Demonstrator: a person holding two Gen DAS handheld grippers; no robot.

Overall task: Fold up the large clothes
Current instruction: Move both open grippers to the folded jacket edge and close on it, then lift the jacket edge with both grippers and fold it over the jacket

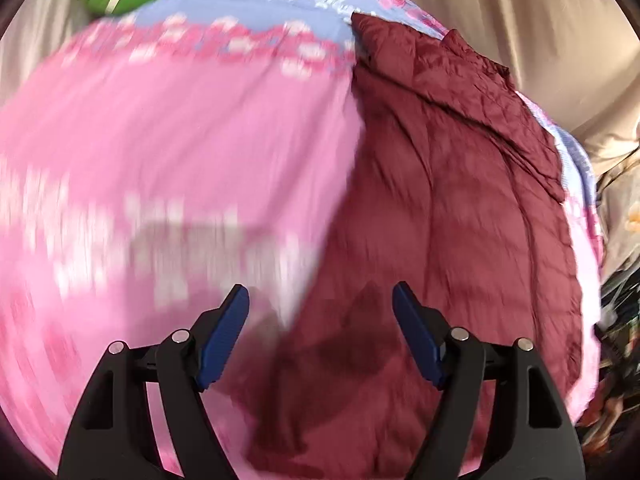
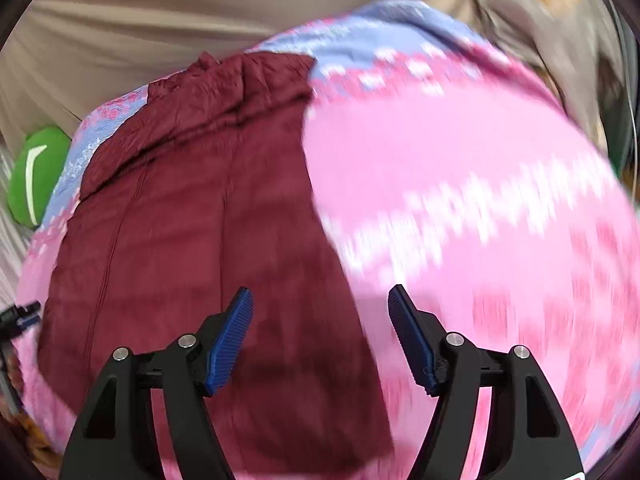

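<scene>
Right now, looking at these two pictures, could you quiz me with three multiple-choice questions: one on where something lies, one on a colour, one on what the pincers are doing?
1. Where does the dark red garment lie?
A. On the pink patterned cover
B. On a wooden floor
C. Inside a basket

2. What colour is the cushion beside the cover?
A. Yellow
B. Green
C. Black

3. How do the left gripper and right gripper stand?
A. Both shut on the garment
B. One shut, one open
C. Both open, holding nothing

Answers: 1 A, the cover shows around the garment's edges; 2 B, it is bright green with a white stripe; 3 C, a clear gap shows between each pair of blue pads.
</scene>
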